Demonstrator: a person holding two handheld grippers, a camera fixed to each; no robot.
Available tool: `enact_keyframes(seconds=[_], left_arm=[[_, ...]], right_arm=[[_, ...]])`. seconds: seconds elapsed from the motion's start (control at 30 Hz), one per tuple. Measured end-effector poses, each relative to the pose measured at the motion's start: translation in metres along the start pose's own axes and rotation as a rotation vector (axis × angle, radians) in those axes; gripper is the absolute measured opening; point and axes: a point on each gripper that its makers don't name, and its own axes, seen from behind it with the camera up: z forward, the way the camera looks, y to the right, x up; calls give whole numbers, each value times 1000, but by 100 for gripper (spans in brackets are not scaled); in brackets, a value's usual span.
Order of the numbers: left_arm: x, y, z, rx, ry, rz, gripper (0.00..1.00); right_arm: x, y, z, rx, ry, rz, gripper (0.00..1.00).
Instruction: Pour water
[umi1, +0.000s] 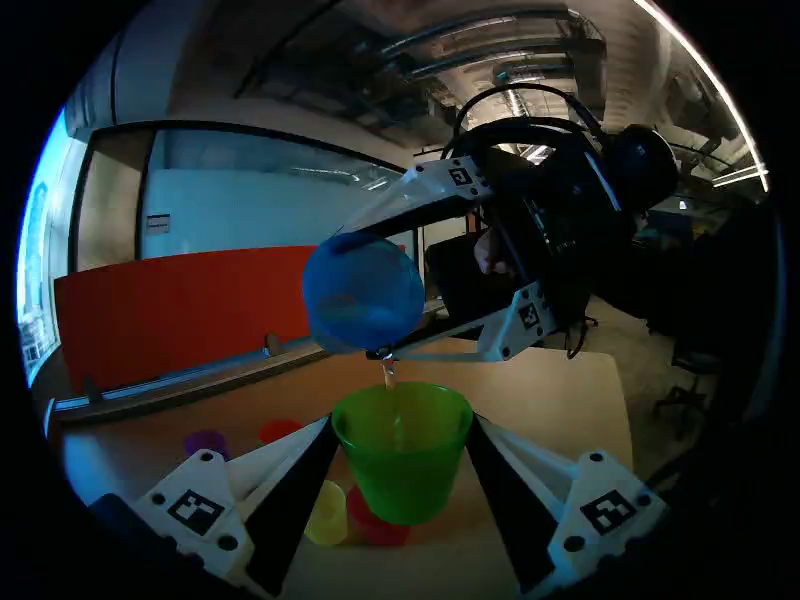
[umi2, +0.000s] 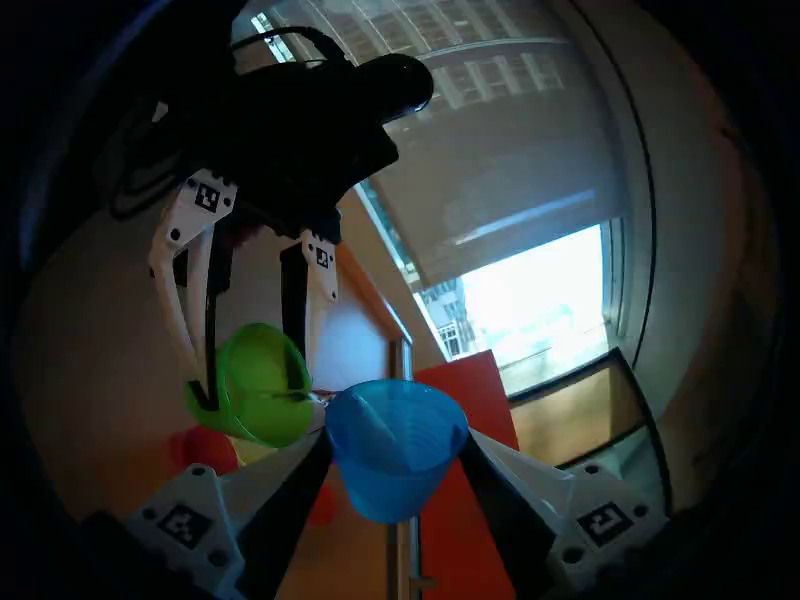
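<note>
Pale wooden tabletop (umi1: 560, 390) ran back to an orange partition panel (umi1: 180, 310) below a glazed office wall. Above it, the left gripper (umi1: 401, 432) had both fingers pressed against the sides of a green translucent plastic cup (umi1: 403, 470), held upright and seemingly lifted off the table. The right gripper (umi1: 365, 298) clamped a blue translucent plastic cup (umi1: 350, 285) in the same way, tipped steeply over toward the green one. In the right gripper view the blue cup sat between that gripper's own fingers, with the green cup just beside its rim. A thin trickle of water (umi1: 389, 373) fell from the blue cup's lower lip into the green cup, landing near the middle of the opening. The two rims were close but apart.

Judging by how thin the stream was, the pour was probably well along. To finish it cleanly, the blue lip was best held over the centre of the green mouth. The tilt needed to rise slowly rather than in a jerk, with the green cup level and quiet. A small purple cup (umi1: 206, 441), a yellow one (umi1: 327, 512) and a red one (umi1: 376, 527) stood on the table below, so any sideways drift would have dripped among them.
</note>
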Motion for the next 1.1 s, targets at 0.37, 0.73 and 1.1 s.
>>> enact_keyframes(seconds=[0.37, 0.73, 1.1], left_arm=[[-2, 0, 1, 0, -3, 2, 88], [-3, 2, 0, -4, -3, 4, 88], [-1, 3, -1, -7, 0, 3, 88]], right_arm=[[0, 3, -1, -1, -11, -40, 90], [1, 4, 0, -5, -19, -75, 90], [3, 6, -1, -10, -16, -100, 91]])
